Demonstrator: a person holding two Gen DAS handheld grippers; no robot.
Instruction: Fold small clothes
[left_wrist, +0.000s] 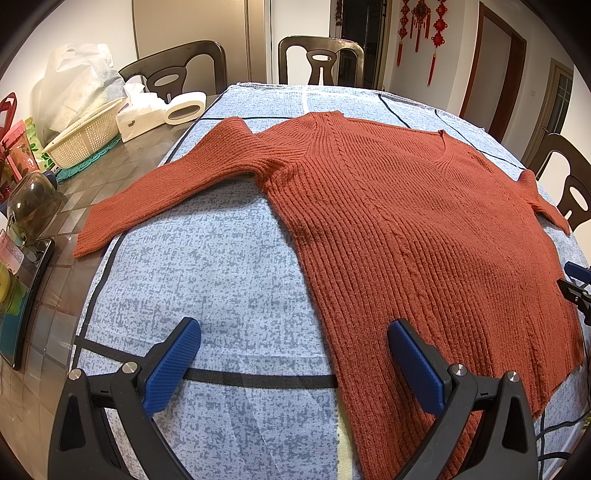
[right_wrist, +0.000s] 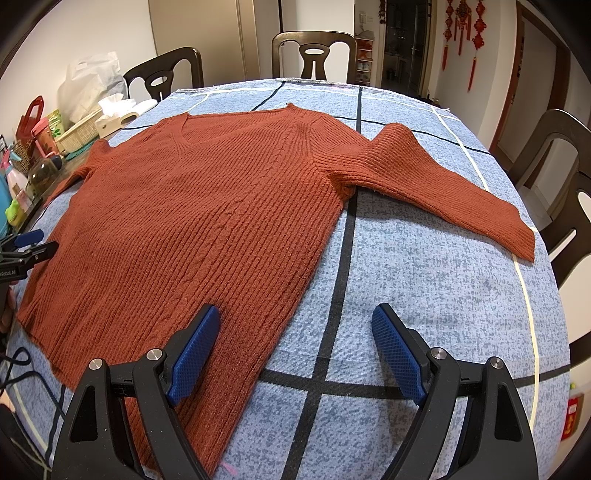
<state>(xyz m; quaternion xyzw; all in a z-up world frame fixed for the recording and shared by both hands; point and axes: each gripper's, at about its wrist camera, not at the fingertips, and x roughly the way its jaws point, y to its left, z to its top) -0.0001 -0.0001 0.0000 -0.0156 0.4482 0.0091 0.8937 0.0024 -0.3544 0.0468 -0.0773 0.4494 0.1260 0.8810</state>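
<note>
A rust-red ribbed knit sweater (left_wrist: 406, 221) lies flat, front up, on the blue mottled tablecloth (left_wrist: 207, 280), both sleeves spread outward. My left gripper (left_wrist: 295, 354) is open, hovering over the sweater's lower left hem corner; its right finger is over the knit and its left finger over bare cloth. In the right wrist view the same sweater (right_wrist: 207, 221) fills the left half. My right gripper (right_wrist: 295, 343) is open over the lower right hem corner, left finger above the knit. Each gripper's tip shows at the other view's edge: right gripper (left_wrist: 576, 288), left gripper (right_wrist: 29, 247).
A white basket (left_wrist: 85, 136), tissue box (left_wrist: 140, 118), tape roll (left_wrist: 184, 107), plastic bag and bottles crowd the table's left side. Dark wooden chairs (left_wrist: 321, 59) ring the table. Black cables (right_wrist: 22, 373) trail near the front left edge.
</note>
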